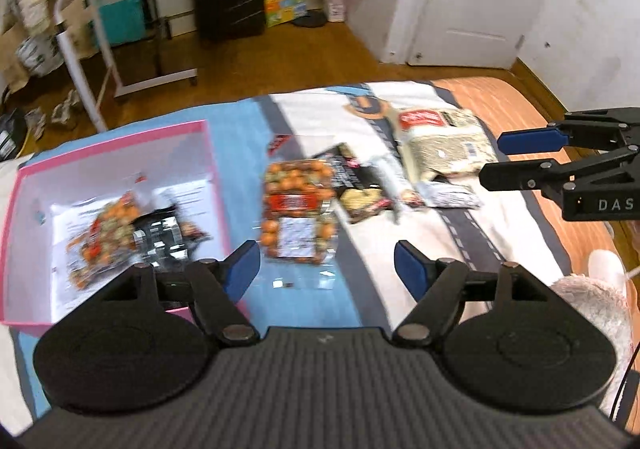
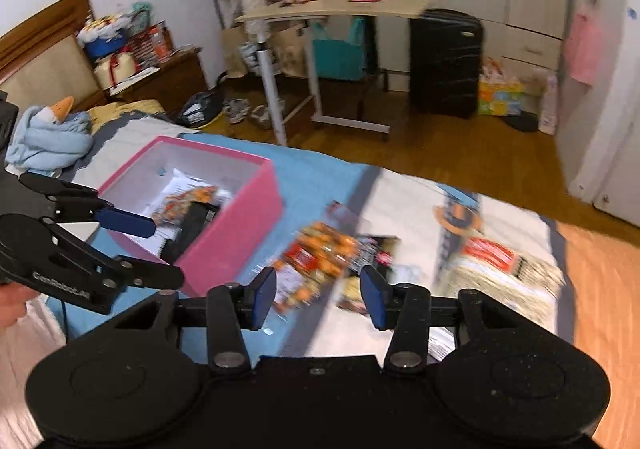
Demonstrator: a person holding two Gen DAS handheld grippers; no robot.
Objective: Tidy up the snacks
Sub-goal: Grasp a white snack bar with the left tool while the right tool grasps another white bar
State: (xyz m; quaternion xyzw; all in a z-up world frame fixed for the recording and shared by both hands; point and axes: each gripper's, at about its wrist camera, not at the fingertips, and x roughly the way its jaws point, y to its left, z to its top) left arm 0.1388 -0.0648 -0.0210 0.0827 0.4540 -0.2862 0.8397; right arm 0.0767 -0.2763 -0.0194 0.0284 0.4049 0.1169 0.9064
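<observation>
A pink box [image 1: 120,137] stands open on the bed at the left, with an orange snack bag [image 1: 106,237] and a dark packet inside. It also shows in the right wrist view [image 2: 240,225]. An orange snack pack [image 1: 298,209] lies on the bedspread just right of the box, also in the right wrist view [image 2: 316,257]. A dark packet [image 1: 356,185] and a large beige bag with a red label [image 1: 440,141] lie beyond. My left gripper [image 1: 326,269] is open and empty, hovering before the orange pack. My right gripper [image 2: 318,299] is open and empty, above the packs.
The snacks lie on a blue, white and grey road-pattern bedspread [image 1: 360,249]. A rolling side table [image 2: 332,9], a black suitcase [image 2: 444,61] and a wooden floor lie past the bed edge. A light blue plush toy [image 2: 48,137] sits near the headboard.
</observation>
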